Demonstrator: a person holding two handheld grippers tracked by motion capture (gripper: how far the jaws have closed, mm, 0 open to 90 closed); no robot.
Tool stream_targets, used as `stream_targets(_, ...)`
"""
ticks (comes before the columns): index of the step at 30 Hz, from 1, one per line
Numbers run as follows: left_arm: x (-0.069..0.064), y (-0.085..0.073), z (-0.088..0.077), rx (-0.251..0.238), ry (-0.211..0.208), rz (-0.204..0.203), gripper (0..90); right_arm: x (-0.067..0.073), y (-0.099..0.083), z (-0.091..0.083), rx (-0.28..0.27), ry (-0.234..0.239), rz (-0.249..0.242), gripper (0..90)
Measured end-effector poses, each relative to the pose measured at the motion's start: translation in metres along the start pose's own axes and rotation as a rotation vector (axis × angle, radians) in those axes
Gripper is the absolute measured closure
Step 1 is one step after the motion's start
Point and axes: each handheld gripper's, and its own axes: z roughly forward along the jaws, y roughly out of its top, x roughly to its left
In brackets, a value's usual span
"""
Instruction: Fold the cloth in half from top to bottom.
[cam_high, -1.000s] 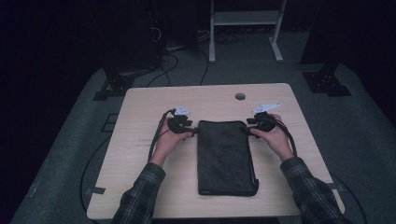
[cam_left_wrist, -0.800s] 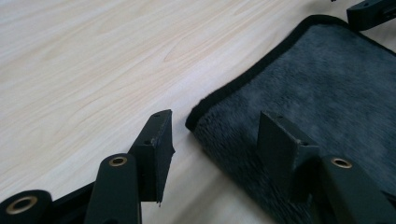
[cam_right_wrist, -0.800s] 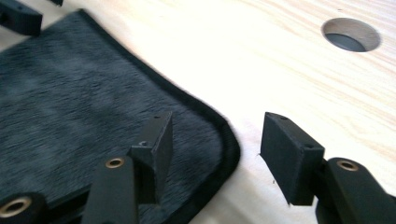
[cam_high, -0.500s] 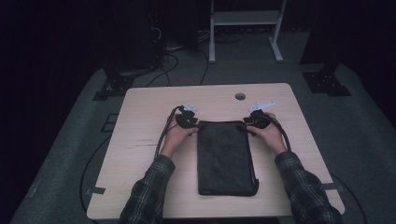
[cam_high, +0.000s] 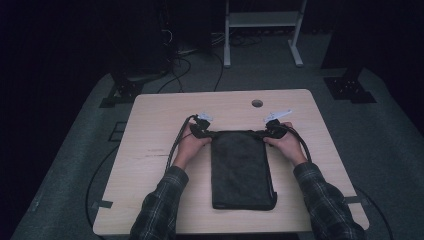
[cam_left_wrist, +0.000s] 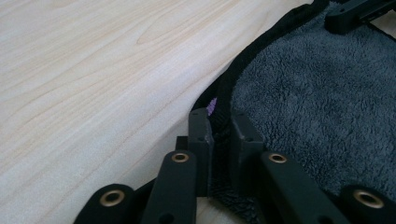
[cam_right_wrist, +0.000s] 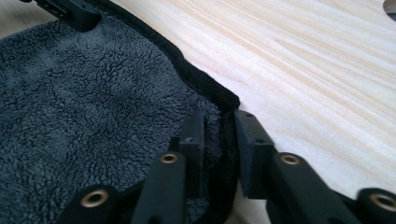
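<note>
A dark grey folded towel (cam_high: 242, 170) lies lengthwise on the light wooden table (cam_high: 150, 130). My left gripper (cam_high: 204, 132) is at its far left corner and my right gripper (cam_high: 264, 134) at its far right corner. In the left gripper view the jaws of the left gripper (cam_left_wrist: 220, 123) have just been closing and pinch the towel's (cam_left_wrist: 317, 93) black hem beside a small purple tag (cam_left_wrist: 212, 105). In the right gripper view the right gripper (cam_right_wrist: 219, 123) has likewise just closed on the hem of the towel (cam_right_wrist: 84, 102). Both corners rest low on the table.
A round cable hole (cam_high: 257, 103) sits in the table beyond the right gripper. Each gripper's cable trails back along its forearm. A white metal frame (cam_high: 260, 20) and floor cables stand behind the table in the dark.
Both hands moved forward and down to the towel's far corners. The towel itself has not shifted.
</note>
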Motion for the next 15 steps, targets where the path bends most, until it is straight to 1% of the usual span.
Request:
stream_targets(3,-0.001,0.001,-0.001,0.002,0.010,-0.011,82.8,0.003,0.001,0.000,0.007,-0.006,0.018,79.1)
stream_targets(5,-0.001,0.002,-0.002,-0.009,0.016,-0.019,83.5,0.005,0.003,0.000,0.020,-0.027,0.015,80.0)
stream_targets(6,0.000,0.004,-0.004,-0.013,0.020,-0.016,83.6,0.005,0.005,-0.001,0.021,-0.040,0.010,80.3)
stream_targets(8,0.001,0.009,-0.008,-0.037,0.027,-0.014,83.7,0.005,0.009,-0.002,0.009,-0.050,0.017,80.4)
stream_targets(11,0.004,0.019,-0.018,-0.067,0.051,0.007,83.7,0.003,0.021,-0.007,-0.014,-0.055,0.013,80.4)
stream_targets(12,0.005,0.022,-0.022,-0.083,0.060,0.012,83.7,0.003,0.025,-0.010,-0.031,-0.061,0.011,80.4)
stream_targets(13,0.005,0.026,-0.026,-0.101,0.065,0.008,83.7,0.003,0.029,-0.013,-0.049,-0.060,0.013,80.4)
stream_targets(14,0.006,0.030,-0.031,-0.118,0.070,0.014,83.7,0.002,0.034,-0.016,-0.053,-0.064,-0.001,80.4)
stream_targets(15,0.006,0.034,-0.036,-0.132,0.078,0.023,83.7,0.003,0.039,-0.020,-0.070,-0.066,-0.001,80.4)
